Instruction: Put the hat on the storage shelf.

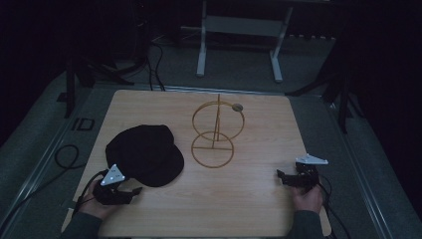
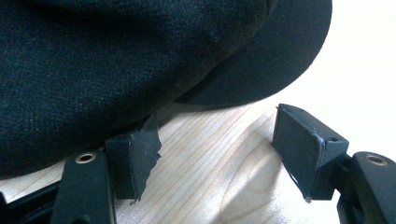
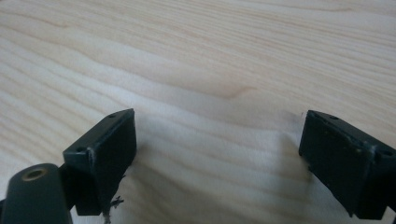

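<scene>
Left gripper (image 2: 217, 154) sits wide open right at the black cap (image 1: 144, 154). Right gripper (image 3: 217, 158) is open too, over bare table (image 1: 249, 199).

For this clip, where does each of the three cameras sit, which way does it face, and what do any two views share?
High view: above the person's side, looking forward and down at the wooden table, black cap, gold wire stand; both hands and forearms enter from the bottom.
Left gripper view: on the left gripper, facing the cap's brim; jaws apart.
Right gripper view: on the right gripper, facing bare tabletop; jaws apart.
Shared: cap in high and left gripper views.
</scene>
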